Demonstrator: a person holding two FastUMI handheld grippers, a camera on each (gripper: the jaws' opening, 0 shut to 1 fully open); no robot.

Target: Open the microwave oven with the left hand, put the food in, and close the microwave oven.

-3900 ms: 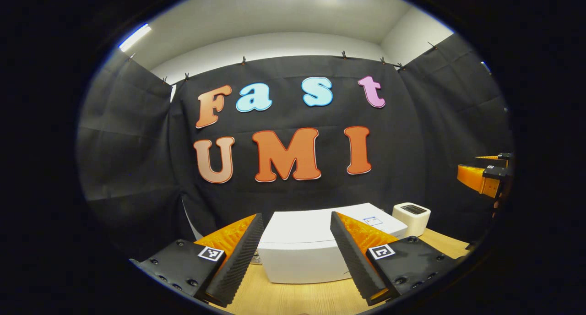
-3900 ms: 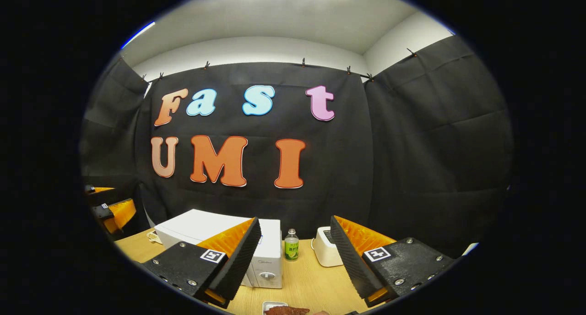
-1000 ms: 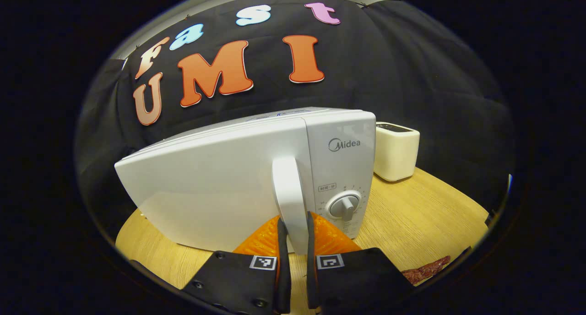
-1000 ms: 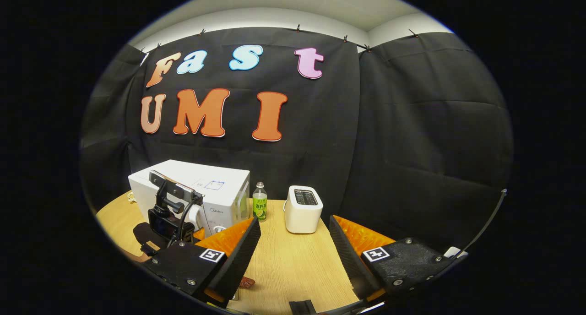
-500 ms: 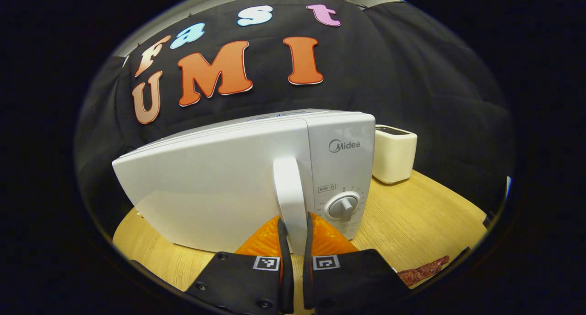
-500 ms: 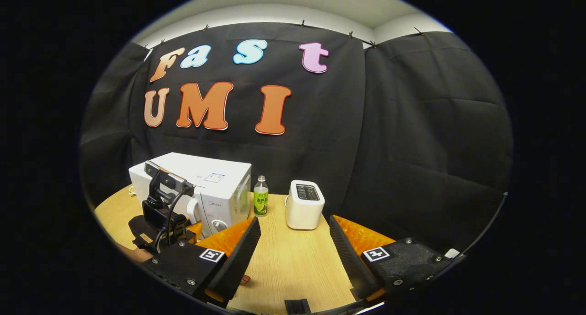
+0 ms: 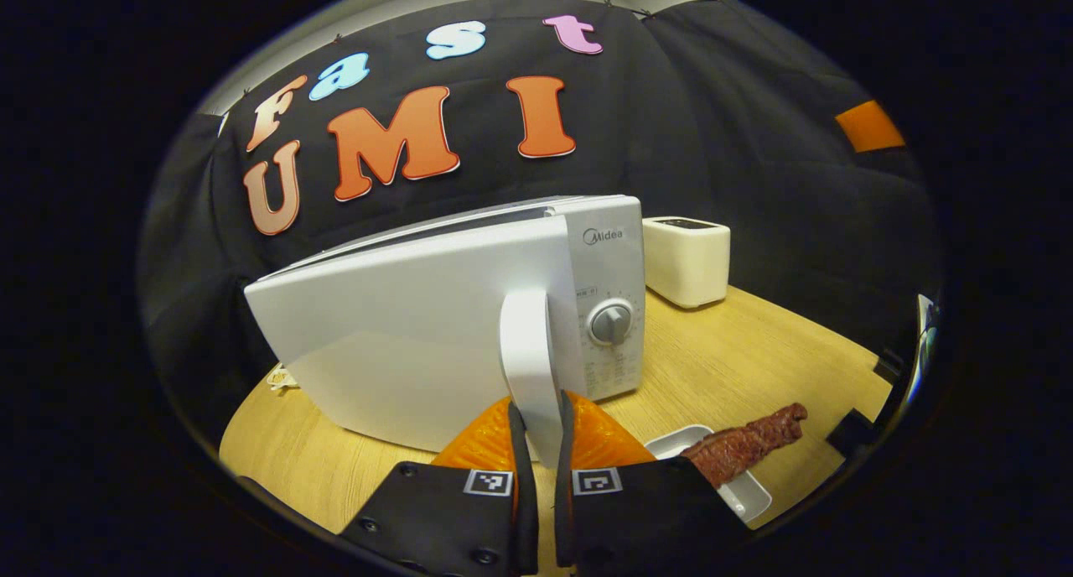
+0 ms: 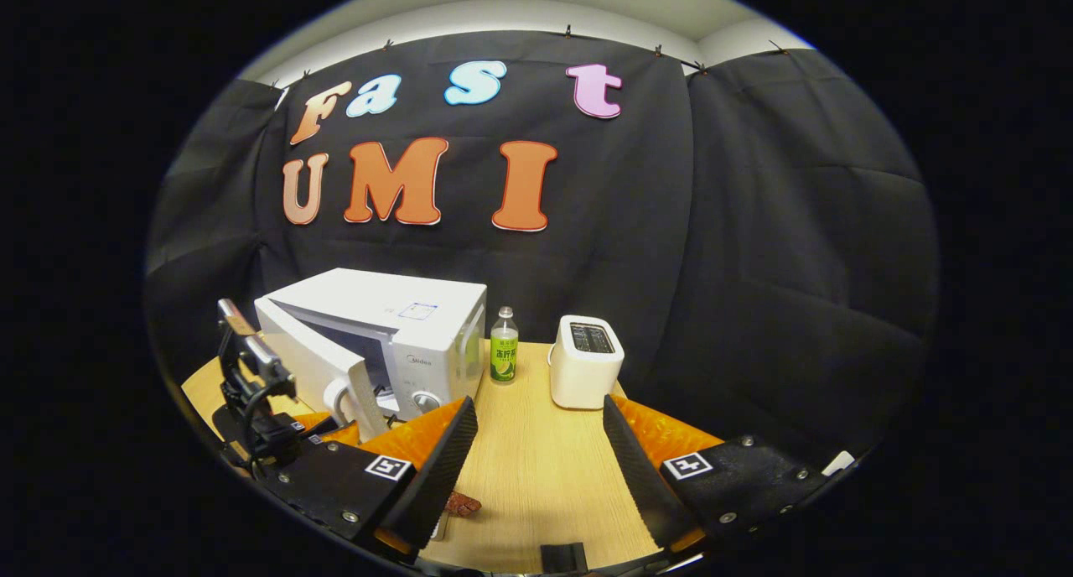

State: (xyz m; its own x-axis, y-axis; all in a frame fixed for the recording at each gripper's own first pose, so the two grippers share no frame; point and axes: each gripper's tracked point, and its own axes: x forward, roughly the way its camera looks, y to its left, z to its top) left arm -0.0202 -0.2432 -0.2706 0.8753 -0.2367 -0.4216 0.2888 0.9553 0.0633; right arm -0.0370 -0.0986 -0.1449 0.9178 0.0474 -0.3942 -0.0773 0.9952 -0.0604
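A white microwave oven [image 7: 616,250] [image 8: 419,325] stands on the wooden table [image 7: 738,350]. Its door [image 7: 402,342] [image 8: 306,363] hangs partly swung out. My left gripper [image 7: 536,443] is shut on the door's upright white handle [image 7: 528,350], and the handle [image 8: 335,397] also shows in the right gripper view. A strip of dark red meat [image 7: 742,443] lies on a small white dish [image 7: 738,489] at the right of the left gripper view; its end [image 8: 461,503] peeks out beside my right gripper [image 8: 536,455], which is open over the table with nothing in it.
A white toaster [image 8: 587,359] [image 7: 686,258] stands right of the microwave. A green-labelled bottle [image 8: 503,356] stands between them. The left gripper's camera mount [image 8: 247,376] rises at the left. Bare table [image 8: 536,460] lies in front of the toaster.
The microwave door has swung out from shut to partly open, with my left gripper still clamped on its handle. The dish with the meat has come into the left gripper view.
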